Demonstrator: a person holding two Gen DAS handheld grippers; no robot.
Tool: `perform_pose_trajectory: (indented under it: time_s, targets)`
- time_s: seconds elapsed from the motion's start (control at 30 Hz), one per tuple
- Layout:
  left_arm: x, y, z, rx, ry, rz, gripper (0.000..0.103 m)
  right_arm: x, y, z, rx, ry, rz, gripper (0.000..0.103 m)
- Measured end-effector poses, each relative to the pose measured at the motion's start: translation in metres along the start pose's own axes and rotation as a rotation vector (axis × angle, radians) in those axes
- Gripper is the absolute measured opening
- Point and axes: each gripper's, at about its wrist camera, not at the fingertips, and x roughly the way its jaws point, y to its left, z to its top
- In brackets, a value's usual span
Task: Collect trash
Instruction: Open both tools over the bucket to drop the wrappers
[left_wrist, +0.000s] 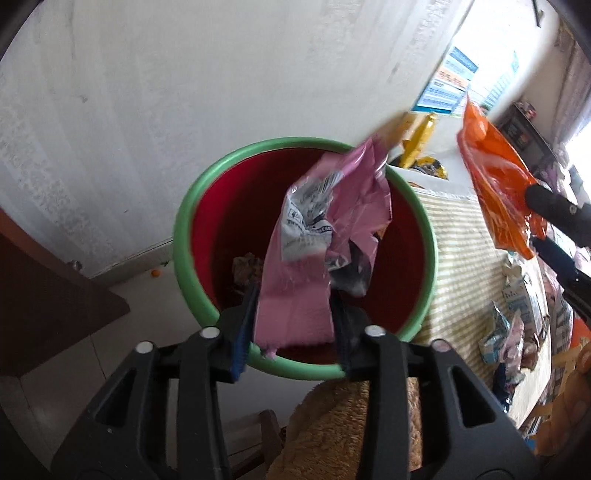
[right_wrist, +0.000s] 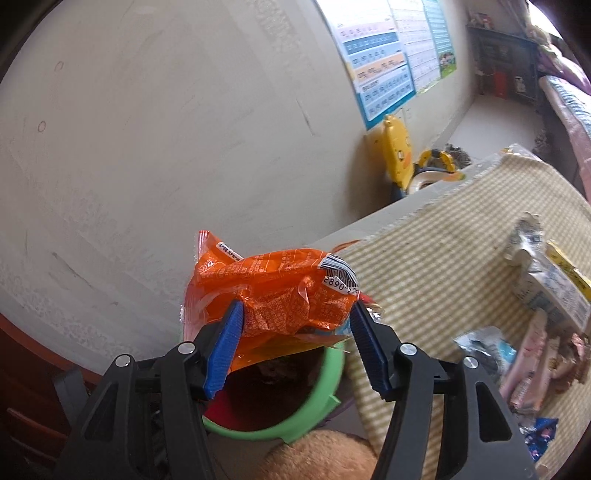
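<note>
A pink wrapper (left_wrist: 310, 236) hangs over the red bin (left_wrist: 229, 221) with its green rim, loosely between the left gripper (left_wrist: 293, 325) pads, which look spread apart. At two o'clock, the right gripper (right_wrist: 295, 325) pinches an orange wrapper (right_wrist: 273, 291) (crumpled, barcode showing) above the bin's edge. More wrappers (right_wrist: 546, 280) litter the striped cloth (right_wrist: 443, 258).

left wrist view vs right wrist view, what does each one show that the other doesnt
Only the left wrist view shows the pink wrapper between the left gripper fingers above the bin, and the bin's red inside in full.

Only the right wrist view shows the wall posters clearly, plus the barcode on the orange wrapper.

Both show the green-rimmed bin, the orange wrapper, the right gripper, the striped cloth and the yellow toy.
</note>
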Motion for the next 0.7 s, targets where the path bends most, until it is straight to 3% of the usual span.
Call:
perform_pose_trajectory:
  time_s: [0.07,0.27,0.43,0.7]
  targets:
    - [-0.001,0.003,0.0,-0.024,-0.009,0.009,0.076,0.002,0.003,0.0,0.006,-0.001,0.016,0.068]
    - [-0.003,-0.001,0.001,-0.006,-0.018,0.028,0.077,-0.009,-0.008,-0.005,0.05,-0.005,0.032,0.069]
    - [-0.009,-0.015,0.001,0.049,-0.038,0.041,0.077,-0.048,-0.042,-0.013,0.086,-0.057,-0.022,0.069]
    - [-0.022,-0.052,-0.006,0.143,-0.078,0.031,0.077,-0.124,-0.128,-0.051,0.166,-0.122,-0.228,0.069]
